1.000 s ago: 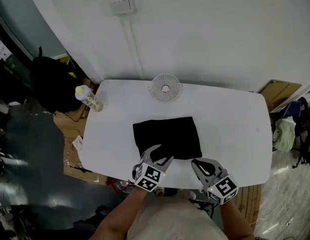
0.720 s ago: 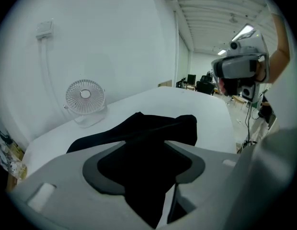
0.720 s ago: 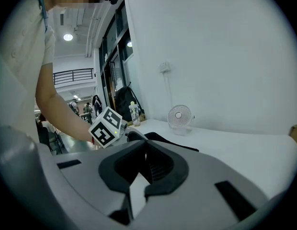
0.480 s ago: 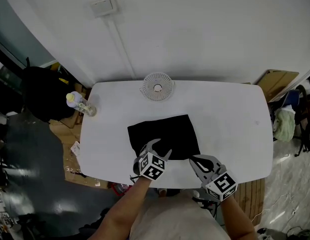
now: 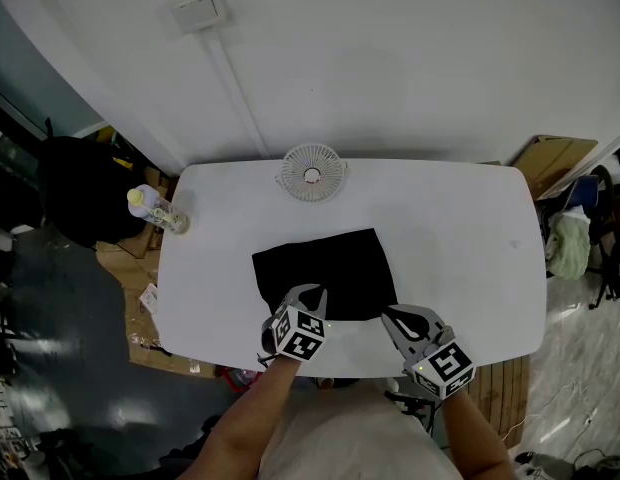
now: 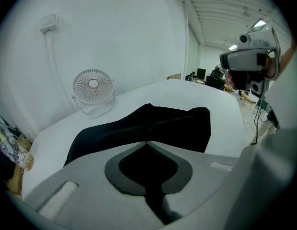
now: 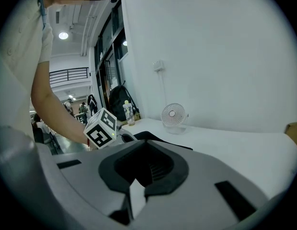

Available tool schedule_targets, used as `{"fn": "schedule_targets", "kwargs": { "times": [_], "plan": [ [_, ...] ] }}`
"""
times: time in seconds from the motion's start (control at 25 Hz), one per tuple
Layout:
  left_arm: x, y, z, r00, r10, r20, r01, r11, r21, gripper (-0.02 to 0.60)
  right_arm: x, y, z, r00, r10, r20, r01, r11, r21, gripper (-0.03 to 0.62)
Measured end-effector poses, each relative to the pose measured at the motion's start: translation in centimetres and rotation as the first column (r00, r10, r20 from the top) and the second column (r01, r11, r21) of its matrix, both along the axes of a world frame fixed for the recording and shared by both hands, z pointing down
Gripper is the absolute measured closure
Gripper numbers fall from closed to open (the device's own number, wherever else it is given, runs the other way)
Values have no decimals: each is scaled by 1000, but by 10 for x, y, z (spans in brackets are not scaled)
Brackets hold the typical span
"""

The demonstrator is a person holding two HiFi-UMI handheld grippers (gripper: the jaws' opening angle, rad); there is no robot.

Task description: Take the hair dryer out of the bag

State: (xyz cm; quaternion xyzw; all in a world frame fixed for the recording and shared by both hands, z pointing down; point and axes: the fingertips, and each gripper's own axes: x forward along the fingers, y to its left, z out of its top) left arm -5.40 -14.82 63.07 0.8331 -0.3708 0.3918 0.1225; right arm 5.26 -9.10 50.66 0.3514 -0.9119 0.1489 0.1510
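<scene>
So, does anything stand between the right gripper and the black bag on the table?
Nothing visible does. The right gripper, jaws shut, is right beside the near right corner of the black bag, with only bare white table between. No hair dryer shows outside the bag.
</scene>
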Motion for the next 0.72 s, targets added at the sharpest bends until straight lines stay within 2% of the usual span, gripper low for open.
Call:
{"fn": "schedule_targets", "kwargs": {
  "times": [0.28, 0.44, 0.48, 0.52, 0.56, 0.72],
  "plan": [
    [-20, -4, -16, 993, -93, -67, 94, 995, 11, 571, 17, -18, 11, 998, 48, -29, -49, 999, -24, 576],
    [-34, -2, -21, 987, -153, -58, 154, 988, 25, 557, 23, -30, 17, 997, 66, -46, -68, 997, -36, 576],
    [-40, -1, -21, 981, -184, -59, 186, 982, 26, 510, 23, -32, 18, 997, 66, -50, -68, 997, -36, 576],
    [-47, 1, -21, 973, -222, -64, 223, 974, 22, 434, 23, -33, 19, 997, 65, -52, -67, 997, -37, 576],
    [-56, 3, -20, 963, -261, -69, 263, 965, 14, 399, 22, -34, 19, 997, 63, -53, -65, 997, -39, 576],
    [-90, 9, -16, 915, -394, -92, 394, 919, -22, 366, 18, -36, 26, 997, 50, -65, -53, 997, -54, 576]
  ]
}}
